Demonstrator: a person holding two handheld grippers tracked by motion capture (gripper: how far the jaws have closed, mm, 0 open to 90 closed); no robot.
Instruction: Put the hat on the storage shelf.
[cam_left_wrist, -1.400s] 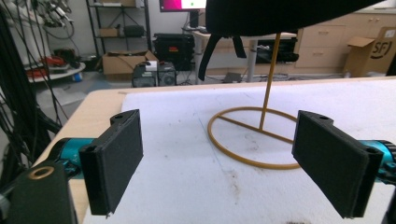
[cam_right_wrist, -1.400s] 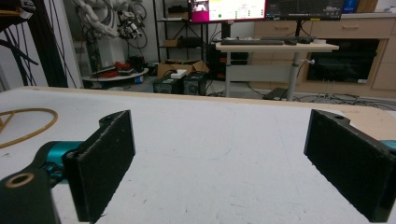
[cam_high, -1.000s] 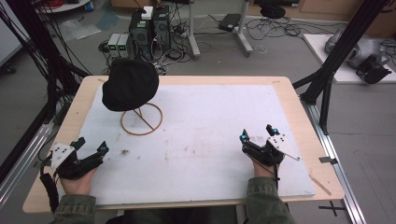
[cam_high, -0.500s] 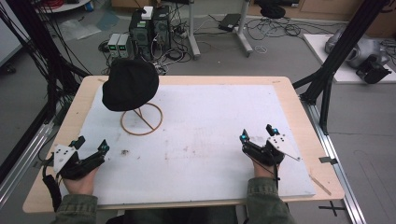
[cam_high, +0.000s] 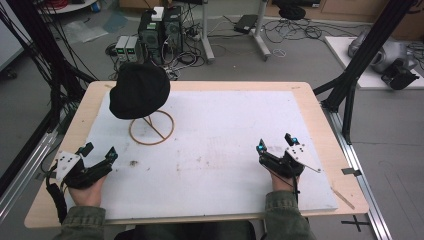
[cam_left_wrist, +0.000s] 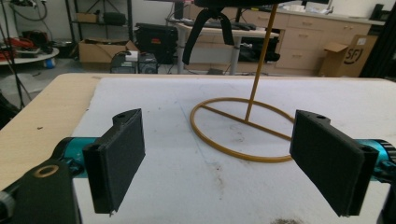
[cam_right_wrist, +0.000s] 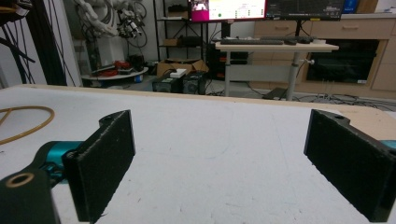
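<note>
— Where are your hands?
— Low at the counter's (cam_high: 320, 130) near edge. My left tool (cam_high: 97, 155) and right tool (cam_high: 275, 144) gape wide, holding nothing.
— The hat?
— The black hat (cam_high: 139, 91) sits on its wire stand (cam_high: 151, 128), far-left corner.

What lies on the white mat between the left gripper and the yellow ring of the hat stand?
In the high view, a small dark smudge beside the left gripper; otherwise bare white mat up to the yellow ring.
</note>
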